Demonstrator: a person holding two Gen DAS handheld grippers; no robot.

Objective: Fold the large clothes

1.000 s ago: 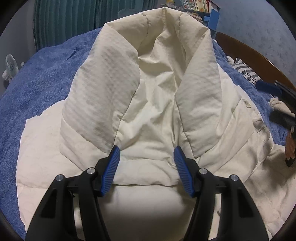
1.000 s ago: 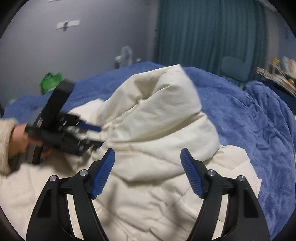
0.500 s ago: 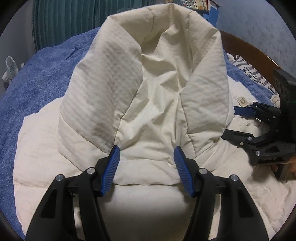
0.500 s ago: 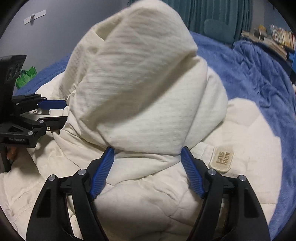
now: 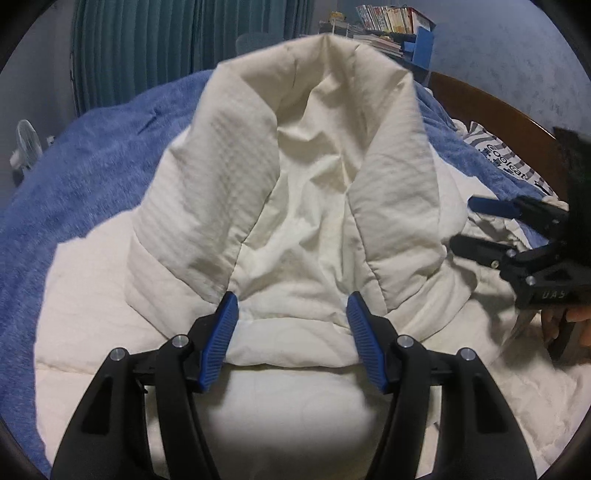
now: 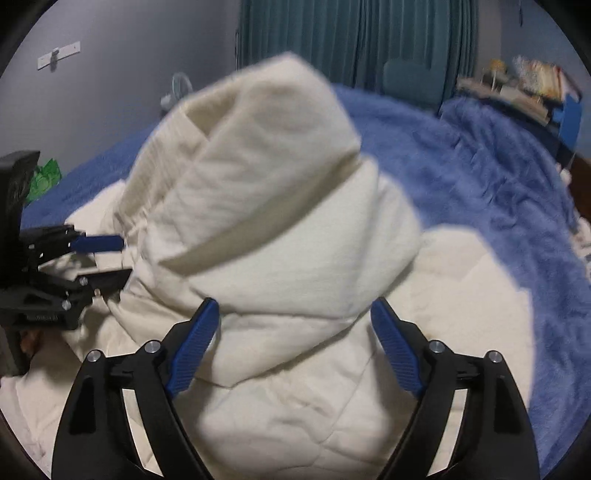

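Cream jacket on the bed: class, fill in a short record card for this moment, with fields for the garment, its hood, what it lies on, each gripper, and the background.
garment: cream jacket, spread out, not yet folded
hood: hood stands up, opening toward the left gripper
surface: blue blanket
left gripper: left gripper open, at the base of the hood
right gripper: right gripper open, at the hood's side
background: teal curtain, books, small fan
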